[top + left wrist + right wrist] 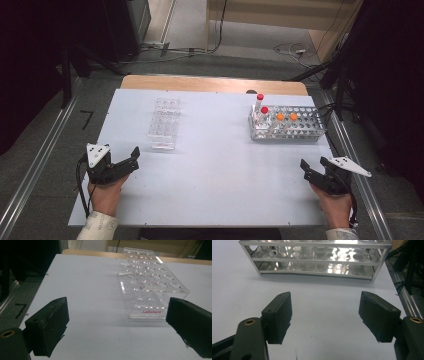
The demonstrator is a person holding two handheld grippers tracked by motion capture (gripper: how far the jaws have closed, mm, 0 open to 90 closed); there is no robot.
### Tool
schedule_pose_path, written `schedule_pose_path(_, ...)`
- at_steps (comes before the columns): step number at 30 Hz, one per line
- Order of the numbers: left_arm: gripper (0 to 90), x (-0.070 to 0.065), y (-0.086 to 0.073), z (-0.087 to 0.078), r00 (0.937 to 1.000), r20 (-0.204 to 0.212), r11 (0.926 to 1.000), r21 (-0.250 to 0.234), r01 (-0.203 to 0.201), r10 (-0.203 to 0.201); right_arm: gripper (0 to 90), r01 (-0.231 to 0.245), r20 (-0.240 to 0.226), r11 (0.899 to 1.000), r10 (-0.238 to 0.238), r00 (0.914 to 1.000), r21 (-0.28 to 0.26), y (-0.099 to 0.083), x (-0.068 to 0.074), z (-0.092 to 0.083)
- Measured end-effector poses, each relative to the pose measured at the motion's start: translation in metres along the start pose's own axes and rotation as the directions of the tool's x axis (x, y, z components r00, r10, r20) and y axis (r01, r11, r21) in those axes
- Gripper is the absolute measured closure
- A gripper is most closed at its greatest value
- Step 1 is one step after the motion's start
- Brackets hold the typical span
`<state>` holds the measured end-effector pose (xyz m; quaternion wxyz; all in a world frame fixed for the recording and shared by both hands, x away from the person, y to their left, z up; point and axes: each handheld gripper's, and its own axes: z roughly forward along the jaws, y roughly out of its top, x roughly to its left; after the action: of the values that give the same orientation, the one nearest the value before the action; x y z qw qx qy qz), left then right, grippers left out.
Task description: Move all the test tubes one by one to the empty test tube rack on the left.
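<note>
Currently we hold the left gripper (131,159) wide, nothing between its jaws, just short of the clear rack (165,123). Our right gripper (314,169) also gapes wide, facing the metal rack (290,129) of capped tubes (264,111).

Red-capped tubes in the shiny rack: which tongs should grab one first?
Probably the right tongs: they are open, empty, and face the metal rack holding the red-capped tubes. The left tongs face the clear rack.

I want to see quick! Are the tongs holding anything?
Left tongs: open, holding nothing.
Right tongs: open, holding nothing.
</note>
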<state>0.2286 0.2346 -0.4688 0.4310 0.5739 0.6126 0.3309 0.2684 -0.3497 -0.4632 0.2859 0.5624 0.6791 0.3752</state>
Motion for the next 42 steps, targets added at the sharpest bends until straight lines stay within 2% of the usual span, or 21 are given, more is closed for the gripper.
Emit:
schedule_pose_path(3,5.0,-0.001,-0.001,0.003,1.0000,0.001,0.9999,0.012,-0.010,0.010,27.1,0.019,0.002,1.000,-0.019,0.9998,0.008,0.004,0.002,0.005)
schedule_pose_path(4,4.9,-0.002,-0.001,0.001,0.9998,-0.005,0.9997,0.011,-0.022,0.022,27.7,0.022,-0.002,1.000,-0.022,0.9998,0.002,0.005,0.003,0.004)
schedule_pose_path(6,4.9,-0.002,0.000,-0.002,0.9998,-0.001,0.9998,-0.004,-0.021,0.021,28.5,0.030,-0.004,0.999,-0.030,0.9995,-0.013,0.008,0.005,0.003)
schedule_pose_path(9,5.0,-0.003,0.000,-0.002,0.9996,0.005,0.9996,-0.005,-0.026,0.027,28.7,0.031,-0.004,0.999,-0.031,0.9995,-0.018,0.011,0.006,0.005)
schedule_pose_path(11,4.9,-0.003,-0.001,0.000,0.9995,0.006,0.9995,0.011,-0.030,0.030,29.3,0.028,-0.003,0.999,-0.029,0.9996,-0.017,0.012,0.005,0.007)
schedule_pose_path(16,5.0,-0.006,0.000,-0.003,0.9994,0.002,0.9994,-0.006,-0.035,0.035,30.8,0.016,-0.018,1.000,-0.016,0.9997,-0.027,0.023,0.005,0.017)
schedule_pose_path(21,4.9,-0.007,-0.002,0.000,0.9989,-0.001,0.9988,0.013,-0.047,0.047,31.2,0.033,-0.027,0.999,-0.034,0.9991,-0.026,0.031,0.011,0.026)
schedule_pose_path(22,5.0,-0.007,-0.002,0.000,0.9988,0.002,0.9988,0.012,-0.048,0.048,32.6,0.046,-0.026,0.999,-0.047,0.9985,-0.021,0.034,0.012,0.030)
schedule_pose_path(26,5.0,-0.008,-0.002,-0.003,0.9987,0.001,0.9987,0.004,-0.050,0.050,35.3,0.038,-0.046,0.999,-0.040,0.9982,-0.034,0.043,0.014,0.038)
schedule_pose_path(32,5.0,-0.008,-0.002,-0.001,0.9988,0.000,0.9988,0.008,-0.049,0.049,39.2,0.059,-0.042,0.998,-0.061,0.9973,-0.036,0.055,0.022,0.053)
schedule_pose_path(38,5.0,-0.007,-0.002,0.000,0.9990,0.004,0.9989,0.012,-0.045,0.045,46.1,0.039,-0.046,0.998,-0.041,0.9981,-0.045,0.063,0.022,0.064)
schedule_pose_path(42,5.0,-0.007,-0.002,0.000,0.9990,-0.002,0.9989,0.015,-0.045,0.045,50.9,0.048,-0.036,0.998,-0.049,0.9981,-0.044,0.068,0.025,0.073)
